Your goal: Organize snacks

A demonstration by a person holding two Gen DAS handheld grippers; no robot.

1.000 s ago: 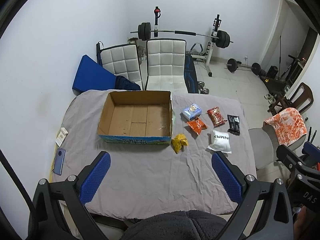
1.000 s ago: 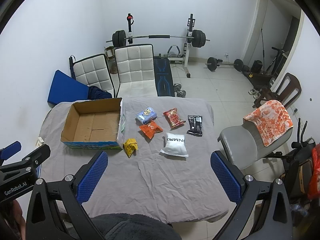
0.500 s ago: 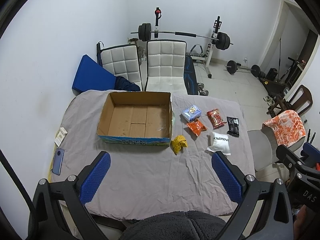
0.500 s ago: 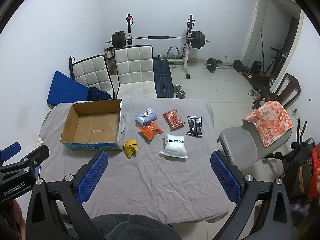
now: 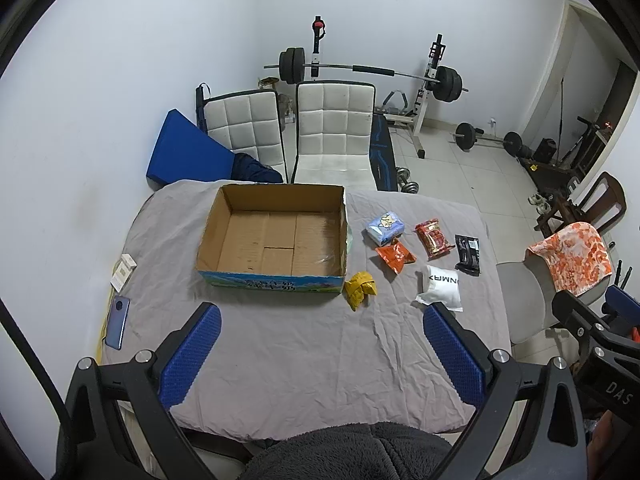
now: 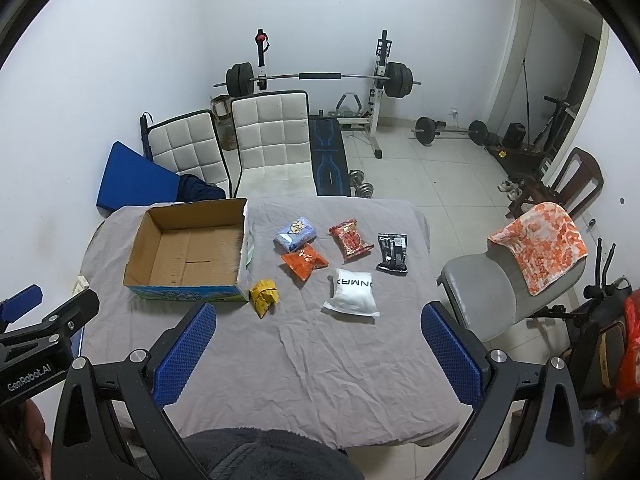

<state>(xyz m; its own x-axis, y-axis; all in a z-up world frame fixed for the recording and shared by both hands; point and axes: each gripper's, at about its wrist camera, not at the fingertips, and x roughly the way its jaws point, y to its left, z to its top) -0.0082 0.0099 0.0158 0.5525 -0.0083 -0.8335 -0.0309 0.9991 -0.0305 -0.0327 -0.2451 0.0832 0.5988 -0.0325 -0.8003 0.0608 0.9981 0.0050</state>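
**Six snacks out, box empty, nothing gripped**

While the six snacks lie loose on the grey-clothed bench [image 5: 280,360], the box [image 5: 276,236] to their left holds nothing. The yellow pack [image 5: 360,289] sits just beside the box's near right corner; the blue pack [image 5: 385,227], orange pack [image 5: 395,257], red pack [image 5: 433,237], black pack [image 5: 467,249] and white pouch [image 5: 441,287] spread out to the right. Both the left gripper [image 5: 320,354] and the right gripper [image 6: 318,354] hover above the bench's near edge, jaws wide, holding nothing. Likely trouble: the pouches look soft and slick, so a shallow pinch could slip or snag the wrinkled cloth and drag neighbours along. A low carry might clip the box wall.
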